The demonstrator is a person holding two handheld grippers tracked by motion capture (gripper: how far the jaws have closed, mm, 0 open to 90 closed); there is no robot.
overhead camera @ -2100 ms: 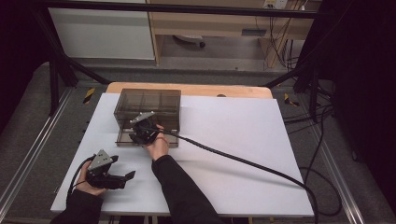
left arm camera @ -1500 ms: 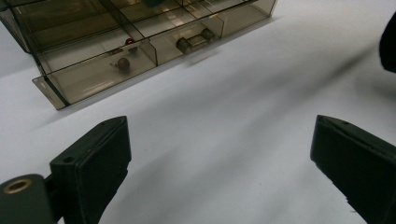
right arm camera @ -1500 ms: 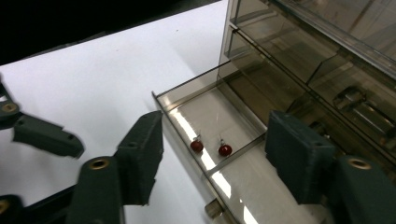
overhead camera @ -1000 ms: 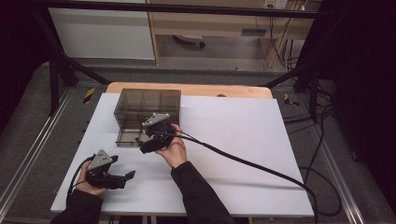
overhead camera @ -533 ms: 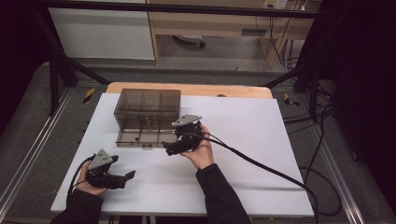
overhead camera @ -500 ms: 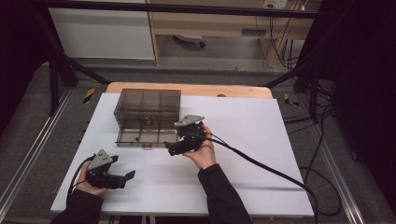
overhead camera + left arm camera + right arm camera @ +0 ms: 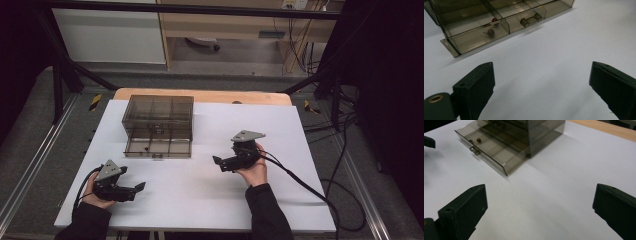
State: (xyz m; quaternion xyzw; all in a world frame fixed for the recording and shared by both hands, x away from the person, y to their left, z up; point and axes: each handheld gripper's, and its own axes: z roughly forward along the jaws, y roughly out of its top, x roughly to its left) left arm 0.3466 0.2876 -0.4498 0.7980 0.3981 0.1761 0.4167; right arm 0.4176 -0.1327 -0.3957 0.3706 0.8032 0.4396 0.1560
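While the drawer [image 7: 158, 147] stands pulled out, both grippers gape empty

Glossy smoked-plastic drawer box [image 7: 159, 125]; matt white table [image 7: 280, 135].

Smoky drawer box [image 7: 158, 120], white table [image 7: 310, 165], black tools

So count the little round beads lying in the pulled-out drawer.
2. One dark red bead lies in the open drawer's left front compartment; a brighter red bead sits just behind it, past the divider. Tinted walls may hide more.
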